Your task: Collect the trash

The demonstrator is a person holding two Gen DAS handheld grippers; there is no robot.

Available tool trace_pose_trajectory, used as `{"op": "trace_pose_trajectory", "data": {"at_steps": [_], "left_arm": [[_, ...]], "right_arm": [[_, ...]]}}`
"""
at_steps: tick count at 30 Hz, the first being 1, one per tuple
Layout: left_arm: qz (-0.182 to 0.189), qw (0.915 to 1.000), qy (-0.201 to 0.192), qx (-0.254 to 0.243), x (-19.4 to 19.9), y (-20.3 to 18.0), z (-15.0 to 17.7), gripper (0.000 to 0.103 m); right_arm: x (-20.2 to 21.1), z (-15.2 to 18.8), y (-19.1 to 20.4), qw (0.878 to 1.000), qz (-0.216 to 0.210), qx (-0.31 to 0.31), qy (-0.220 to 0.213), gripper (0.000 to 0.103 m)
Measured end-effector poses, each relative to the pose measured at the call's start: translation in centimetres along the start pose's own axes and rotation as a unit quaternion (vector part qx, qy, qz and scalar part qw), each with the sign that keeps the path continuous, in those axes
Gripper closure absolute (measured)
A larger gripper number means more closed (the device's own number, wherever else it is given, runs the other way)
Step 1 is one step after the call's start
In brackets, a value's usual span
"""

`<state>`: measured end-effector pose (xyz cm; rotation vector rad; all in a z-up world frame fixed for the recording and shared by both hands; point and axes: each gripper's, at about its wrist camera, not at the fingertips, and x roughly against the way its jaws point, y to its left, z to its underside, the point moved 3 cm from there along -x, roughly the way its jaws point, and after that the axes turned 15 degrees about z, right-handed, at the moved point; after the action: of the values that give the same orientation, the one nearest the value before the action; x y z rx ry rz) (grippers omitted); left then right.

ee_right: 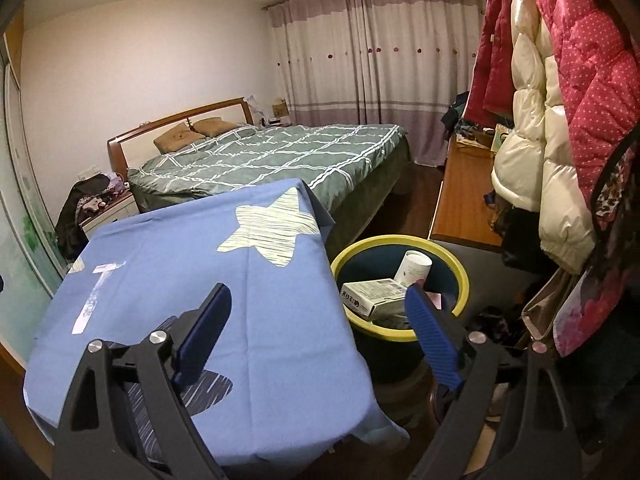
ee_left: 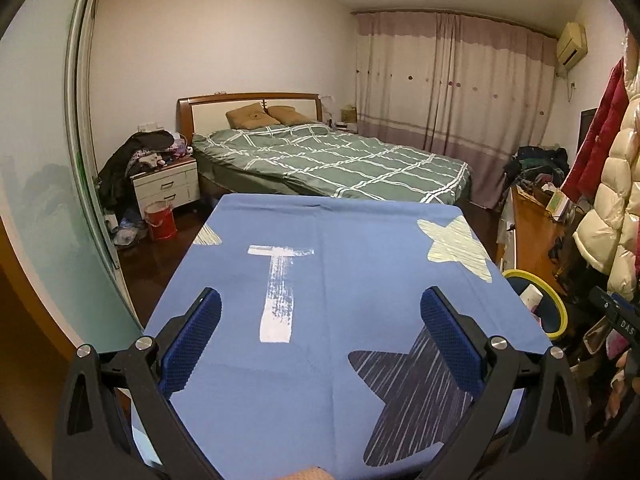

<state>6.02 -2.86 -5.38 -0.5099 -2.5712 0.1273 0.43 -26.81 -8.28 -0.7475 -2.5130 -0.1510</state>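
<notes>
Looking along both grippers, we see a table [ee_left: 328,280] draped in a blue star-print cloth, with nothing lying on it. The left gripper [ee_left: 320,336] hovers over the cloth, its jaws spread wide and empty. The right gripper [ee_right: 320,340] hangs at the table's right edge, its jaws also wide apart with nothing between them. Just beside that edge stands a dark trash bin with a yellow rim [ee_right: 460,276]. Inside it lie a white cardboard box [ee_right: 374,298] and a white paper cup [ee_right: 414,270] leaning above the box. The trash we can see is in the bin, so we judge the task near its end. To finish well, we should keep both grippers clear of the bin rim and scan the table and the floor around it for stray pieces. A green-quilted bed [ee_left: 332,164] stands beyond the table.
</notes>
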Motion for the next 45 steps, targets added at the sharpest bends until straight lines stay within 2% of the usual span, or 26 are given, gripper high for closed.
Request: {"op": "trace_pose_trajectory", "data": {"at_steps": [5, 45], "left_arm": [[0.000, 0.9999, 0.009, -0.005, -0.8, -1.1, 0.2, 0.005], [0.001, 0.9997, 0.021, 0.007, -1.6, -0.8, 0.8, 0.005]], "right_arm": [[0.4, 0.1, 0.1, 1.000, -0.002, 0.002, 0.000, 0.018], [0.4, 0.1, 0.0, 1.000, -0.002, -0.006, 0.002, 0.016]]}}
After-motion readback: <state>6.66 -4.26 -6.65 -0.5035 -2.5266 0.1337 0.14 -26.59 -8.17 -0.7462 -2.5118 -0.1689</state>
